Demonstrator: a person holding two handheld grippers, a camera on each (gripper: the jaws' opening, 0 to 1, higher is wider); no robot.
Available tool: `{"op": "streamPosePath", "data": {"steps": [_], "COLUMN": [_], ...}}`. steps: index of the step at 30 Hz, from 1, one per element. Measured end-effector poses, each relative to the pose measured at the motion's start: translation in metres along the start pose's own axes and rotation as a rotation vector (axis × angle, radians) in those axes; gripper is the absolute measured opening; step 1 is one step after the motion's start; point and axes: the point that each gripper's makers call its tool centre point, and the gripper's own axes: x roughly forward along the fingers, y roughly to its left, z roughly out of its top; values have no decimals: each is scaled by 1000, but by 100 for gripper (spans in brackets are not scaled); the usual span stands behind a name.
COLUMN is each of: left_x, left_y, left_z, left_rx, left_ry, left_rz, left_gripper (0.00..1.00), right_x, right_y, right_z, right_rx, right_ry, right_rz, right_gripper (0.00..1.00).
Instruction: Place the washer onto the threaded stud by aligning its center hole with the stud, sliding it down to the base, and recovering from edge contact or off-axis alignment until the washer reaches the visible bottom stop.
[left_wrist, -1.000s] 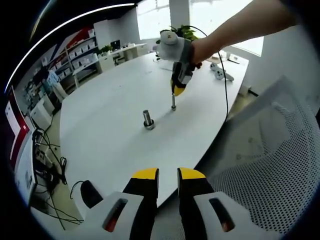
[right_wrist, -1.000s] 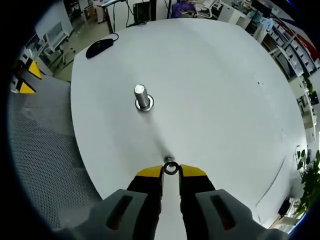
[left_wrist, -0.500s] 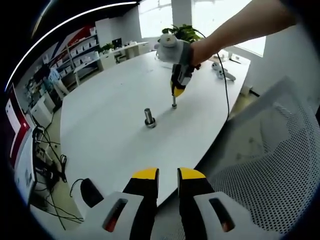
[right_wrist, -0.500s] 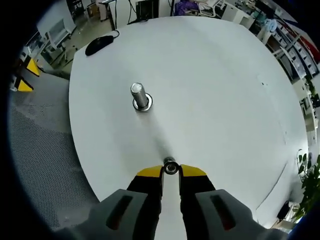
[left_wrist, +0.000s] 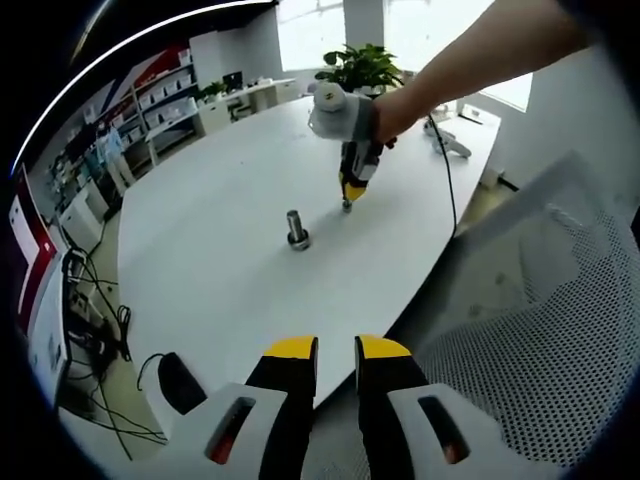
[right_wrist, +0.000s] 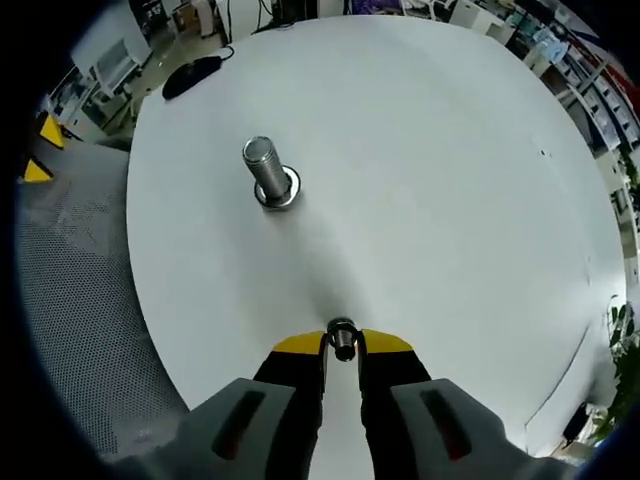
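Note:
A steel threaded stud (left_wrist: 296, 228) stands upright on a flanged base near the middle of the white round table (left_wrist: 220, 180). In the right gripper view the stud (right_wrist: 268, 172) lies ahead and to the left, well apart from my right gripper (right_wrist: 342, 345). That gripper is shut on a small metal washer (right_wrist: 342, 337), seen edge-on between the yellow tips. From the left gripper view, the right gripper (left_wrist: 347, 198) hangs from a person's gloved hand just right of the stud, low over the table. My left gripper (left_wrist: 337, 350) hovers off the table's near edge, jaws together with nothing in them.
A black mouse (right_wrist: 195, 72) with its cable lies at the table edge (right_wrist: 140, 250). A grey mesh chair (left_wrist: 520, 330) sits beside the table, below the left gripper. Small items (left_wrist: 445, 145) lie at the table's far side. Shelves and desks line the room behind.
The right gripper has tilted and come slightly nearer the stud, so the washer now shows edge-on rather than as a ring. The left gripper keeps its place.

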Motion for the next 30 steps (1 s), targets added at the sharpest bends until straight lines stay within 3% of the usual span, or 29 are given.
{"op": "streamPosePath", "data": {"steps": [9, 14, 19, 22, 26, 30], "left_x": [1, 1, 1, 0, -1, -3], "left_y": [-1, -4, -7, -8, -10, -7], "left_z": [0, 0, 2, 2, 4, 8], "left_rx": [-1, 5, 15, 24, 39, 25], "left_ry": [2, 3, -4, -8, -15, -36], "left_rz": [-7, -16, -27, -29, -34, -31], "left_gripper": [13, 13, 13, 13, 13, 13], "right_x": [5, -5, -20, -31, -46, -66], "right_y": [3, 2, 1, 5, 12, 25], "right_z": [0, 1, -8, -4, -11, -17], "right_rx": [29, 113, 133, 233, 262, 320], "right_ry": [-17, -47, -62, -141, -185, -292], "right_rz": [6, 11, -17, -28, -47, -100], "right_gripper": [16, 20, 22, 22, 22, 22]}}
